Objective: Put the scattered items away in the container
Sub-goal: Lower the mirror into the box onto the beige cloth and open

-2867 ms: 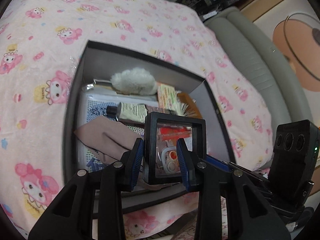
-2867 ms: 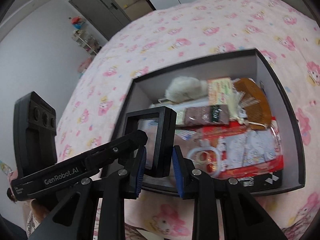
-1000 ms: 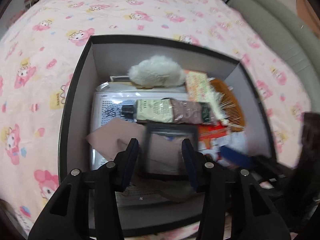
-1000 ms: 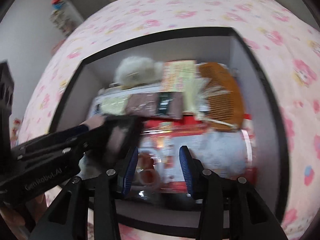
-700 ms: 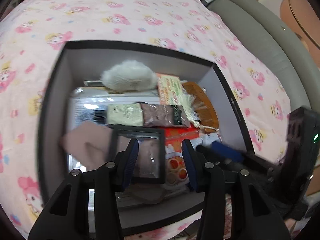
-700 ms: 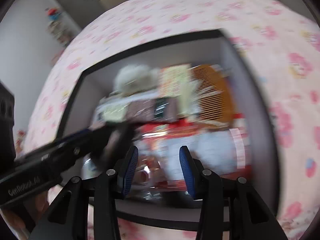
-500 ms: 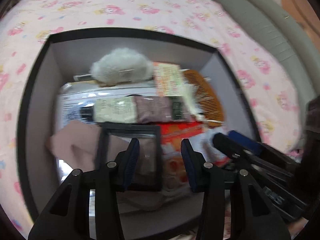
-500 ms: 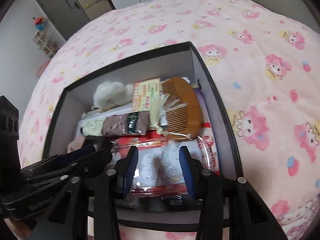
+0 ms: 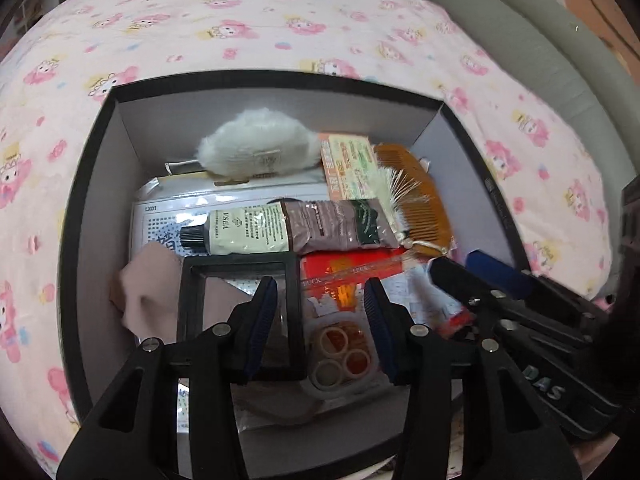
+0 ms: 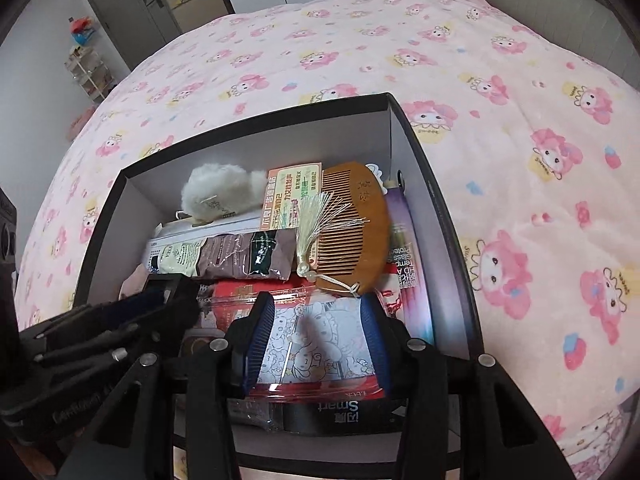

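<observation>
A black box (image 9: 280,78) with grey walls sits on the pink bedspread, filled with items. A black square frame (image 9: 240,312) lies flat in its near left part, over a pink cloth (image 9: 148,284). My left gripper (image 9: 320,300) hovers above the frame's right edge and a pack of tape rolls (image 9: 340,348); its jaws are opening and grip nothing. My right gripper (image 10: 316,320) hangs over a red cartoon packet (image 10: 312,344), jaws opening, nothing between the pads. In the right wrist view the left gripper (image 10: 160,300) hides most of the frame.
Also in the box (image 10: 256,120) are a white fluffy puff (image 9: 256,148), a hand-cream tube (image 9: 288,228), a wooden comb (image 10: 352,232) with a tassel, and a leaflet (image 10: 296,192). A grey sofa (image 9: 520,40) borders the bed at the right; a door (image 10: 120,0) stands behind.
Nearly three seconds ago both grippers held the black frame upright over the box. It now lies flat inside, let go by both, and the right gripper has shifted right over the red packet.
</observation>
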Motion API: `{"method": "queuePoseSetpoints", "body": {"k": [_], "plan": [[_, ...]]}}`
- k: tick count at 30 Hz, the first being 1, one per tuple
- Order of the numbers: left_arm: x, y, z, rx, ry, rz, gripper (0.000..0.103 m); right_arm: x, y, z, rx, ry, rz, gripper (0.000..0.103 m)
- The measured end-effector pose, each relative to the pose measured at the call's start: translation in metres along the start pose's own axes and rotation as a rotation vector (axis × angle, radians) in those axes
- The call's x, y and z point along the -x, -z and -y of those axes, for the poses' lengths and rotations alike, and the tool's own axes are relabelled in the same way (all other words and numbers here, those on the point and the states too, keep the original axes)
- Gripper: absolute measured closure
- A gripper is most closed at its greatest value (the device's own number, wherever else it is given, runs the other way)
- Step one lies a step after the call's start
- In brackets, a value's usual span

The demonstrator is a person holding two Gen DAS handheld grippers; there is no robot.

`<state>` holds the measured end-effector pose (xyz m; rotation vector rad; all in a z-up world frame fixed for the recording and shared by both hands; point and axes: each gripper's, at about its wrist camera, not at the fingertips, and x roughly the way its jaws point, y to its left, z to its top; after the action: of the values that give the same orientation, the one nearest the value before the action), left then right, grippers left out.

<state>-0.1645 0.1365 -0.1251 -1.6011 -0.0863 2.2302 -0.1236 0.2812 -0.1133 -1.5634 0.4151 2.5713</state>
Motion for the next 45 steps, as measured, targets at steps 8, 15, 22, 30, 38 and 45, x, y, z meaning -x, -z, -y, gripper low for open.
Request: {"method": "queuePoseSetpoints", "body": {"k": [8, 15, 22, 30, 38, 45], "plan": [[0.007, -0.007, -0.018, 0.072, -0.073, 0.012, 0.058, -0.007, 0.002, -0.006, 0.064, 0.025, -0.046, 0.062], [0.002, -0.029, -0.023, 0.09, -0.003, 0.029, 0.061, -0.006, -0.014, -0.005, 0.054, 0.008, -0.035, 0.062], [0.002, -0.024, -0.01, 0.029, 0.106, 0.044, 0.076, 0.009, -0.023, 0.008, 0.018, -0.07, 0.019, 0.062], [-0.002, -0.019, -0.033, 0.101, -0.027, -0.02, 0.076, -0.006, -0.012, -0.011, 0.062, -0.107, -0.061, 0.062], [0.021, -0.021, -0.041, 0.134, 0.024, 0.069, 0.076, -0.032, -0.006, -0.059, 0.17, -0.172, -0.139, 0.062], [0.013, -0.009, -0.055, 0.164, 0.07, 0.053, 0.076, -0.038, 0.002, -0.08, 0.233, -0.292, -0.168, 0.062]]}}
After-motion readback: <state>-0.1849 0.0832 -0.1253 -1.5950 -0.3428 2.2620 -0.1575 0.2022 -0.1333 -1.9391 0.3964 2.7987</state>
